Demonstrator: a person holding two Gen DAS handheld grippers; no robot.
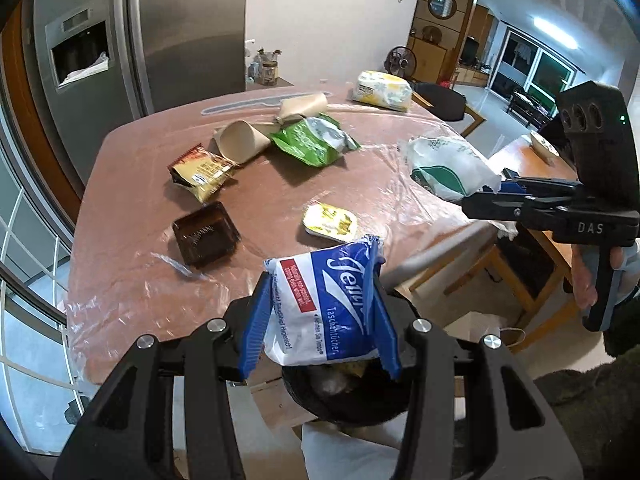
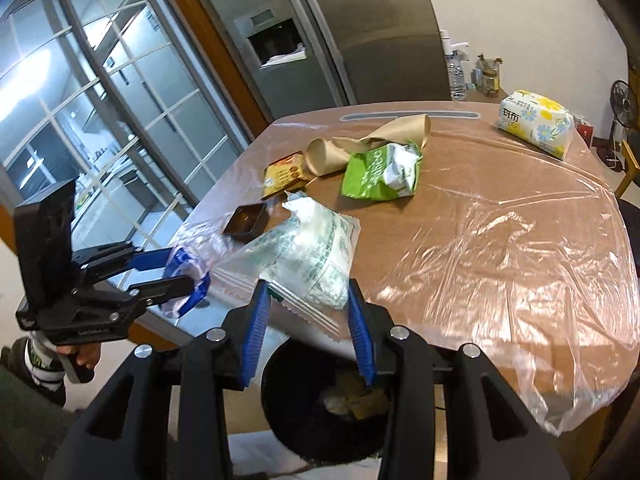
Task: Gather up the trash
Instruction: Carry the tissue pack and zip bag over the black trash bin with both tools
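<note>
Tissue packet [image 1: 324, 304] in left claw [image 1: 320, 316], white-green wrapper [image 2: 316, 260] in right claw [image 2: 308, 316].

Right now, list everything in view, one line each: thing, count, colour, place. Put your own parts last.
Tissue pack: one, blue and white, clamped in left gripper above bin.
Plastic wrapper: one, white and green, clamped in right gripper above bin.
Bin: one, black, below table edge, scraps inside.
Green bag: one, table middle.
Paper cones: two, tan, beside green bag.
Snack packet: one, yellow and red, left of cones.
Tray: one, dark brown, near left edge.
Small tub: one, yellow and white, near front.
Napkin pack: one, white and yellow, far corner.
Table: one, brown, plastic-covered.
Fridge: one, steel, behind table.
Left gripper: black, blue pads.
Right gripper: same.
</note>
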